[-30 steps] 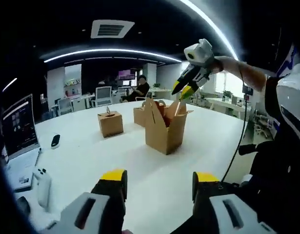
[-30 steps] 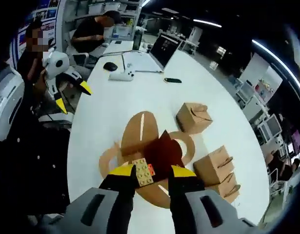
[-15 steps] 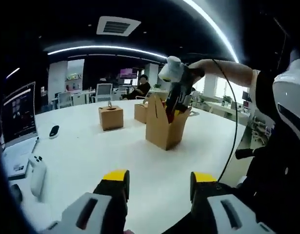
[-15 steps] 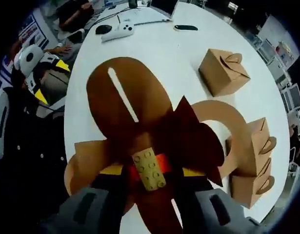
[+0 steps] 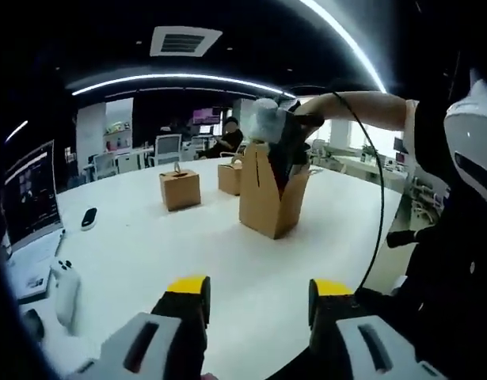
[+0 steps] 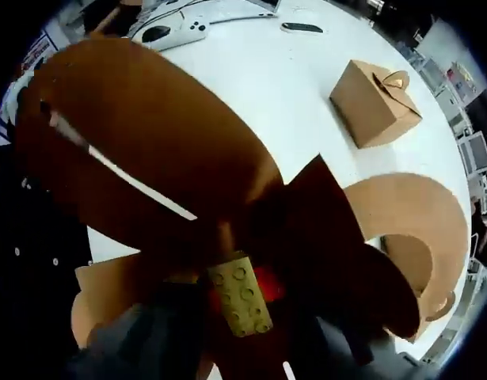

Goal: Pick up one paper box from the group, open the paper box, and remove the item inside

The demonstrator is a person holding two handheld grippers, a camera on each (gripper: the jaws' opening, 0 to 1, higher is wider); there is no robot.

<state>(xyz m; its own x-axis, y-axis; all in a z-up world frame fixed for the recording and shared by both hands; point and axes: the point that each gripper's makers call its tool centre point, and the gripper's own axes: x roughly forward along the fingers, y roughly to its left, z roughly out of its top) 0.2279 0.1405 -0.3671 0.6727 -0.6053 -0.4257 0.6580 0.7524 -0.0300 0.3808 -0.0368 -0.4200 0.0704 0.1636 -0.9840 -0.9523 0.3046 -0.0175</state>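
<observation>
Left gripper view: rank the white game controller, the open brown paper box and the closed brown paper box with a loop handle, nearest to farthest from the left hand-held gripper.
1. White game controller, near left.
2. Open brown paper box, centre-right.
3. Closed brown paper box with a loop handle, centre, farther back.

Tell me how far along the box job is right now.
Done: one paper box stands apart from the closed boxes, its flaps open. In hand: the right claw reaches down into it, with a tan toy brick between its jaws in the right gripper view; whether it grips is unclear. Left: lifting the brick out. The left claw waits open.
</observation>
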